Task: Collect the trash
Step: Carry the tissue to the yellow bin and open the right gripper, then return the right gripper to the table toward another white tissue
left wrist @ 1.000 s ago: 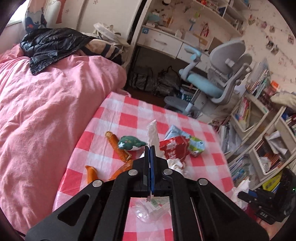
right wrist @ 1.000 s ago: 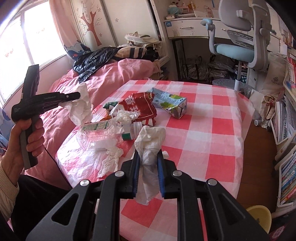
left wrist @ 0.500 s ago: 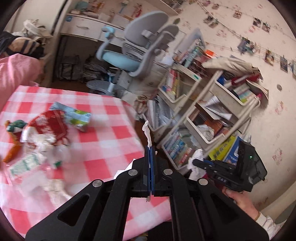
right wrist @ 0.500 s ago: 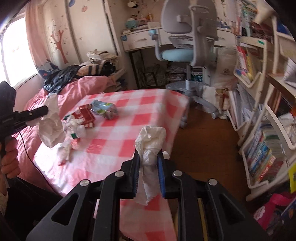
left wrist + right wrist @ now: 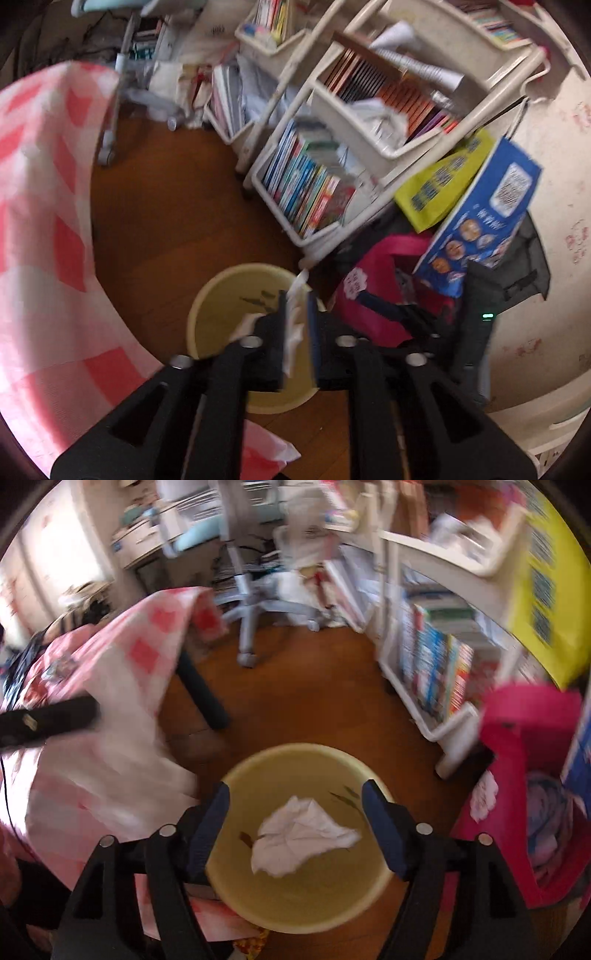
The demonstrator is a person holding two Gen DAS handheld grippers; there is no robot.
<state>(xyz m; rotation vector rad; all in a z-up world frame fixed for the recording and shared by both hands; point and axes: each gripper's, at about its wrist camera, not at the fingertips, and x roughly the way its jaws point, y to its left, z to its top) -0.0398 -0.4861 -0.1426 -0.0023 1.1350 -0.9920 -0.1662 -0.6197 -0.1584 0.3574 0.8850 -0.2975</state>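
A pale yellow bin (image 5: 295, 747) stands on the wooden floor, and both grippers hang over it. My right gripper (image 5: 295, 786) is open wide and still opening; a crumpled white tissue (image 5: 303, 834) lies loose below it inside the bin, touching neither pad. In the left wrist view the same bin (image 5: 221, 284) sits under my left gripper (image 5: 297, 299). Its jaws are opening, and a white tissue (image 5: 295, 314) hangs in the narrow gap, lying against the left pad. The picture is blurred by motion.
The table's pink checked cloth (image 5: 44, 221) hangs to the left of the bin. A white cart of books (image 5: 332, 177) stands behind it, and a pink bag (image 5: 373, 295) and a blue box (image 5: 480, 221) to its right. An office chair base (image 5: 251, 609) stands further back.
Both grippers swung away from the table and down over the yellow bin. The right one opened and dropped its tissue into the bin. The left jaws have parted around theirs.
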